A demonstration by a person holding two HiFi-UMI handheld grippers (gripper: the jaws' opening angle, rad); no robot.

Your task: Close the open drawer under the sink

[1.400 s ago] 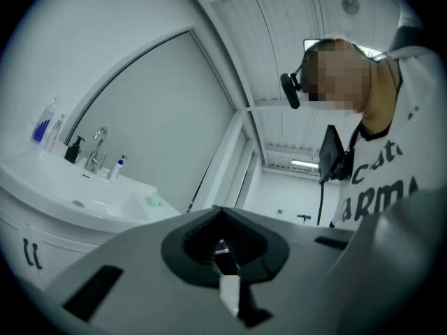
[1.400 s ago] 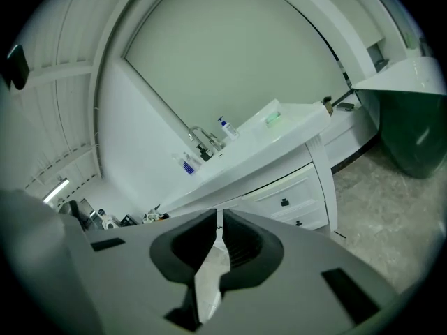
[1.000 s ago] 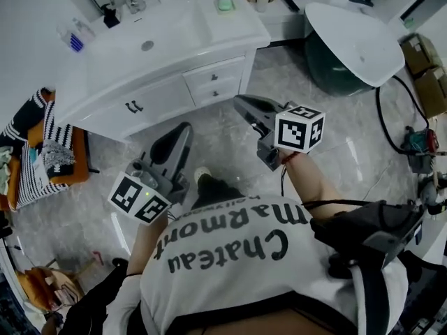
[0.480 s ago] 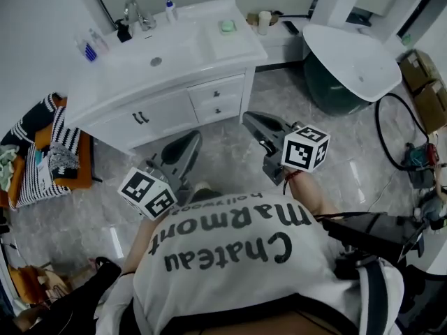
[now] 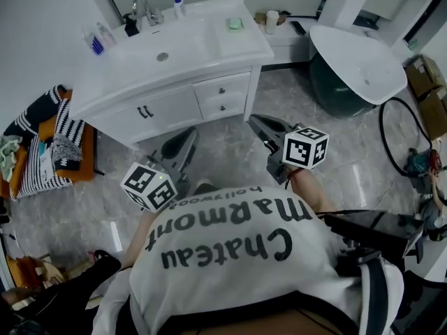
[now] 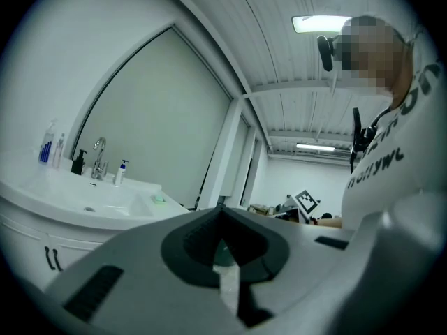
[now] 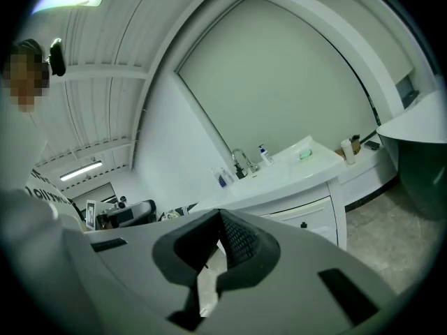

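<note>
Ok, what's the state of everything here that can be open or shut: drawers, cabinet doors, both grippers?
Upper drawer: closed, front looks flush with the vanity.
Lower drawer: closed.
Cabinet doors: shut.
Faucet: no running water visible.
Left gripper: shut, nothing between its jaws, held clear of the vanity.
Right gripper: shut, empty, also clear of the vanity.

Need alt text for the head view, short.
Seen from above, a person in a white printed shirt stands facing a white sink cabinet, holding the left tool and right tool, both shut and empty, short of it. Its two small drawers look flush, closed.
</note>
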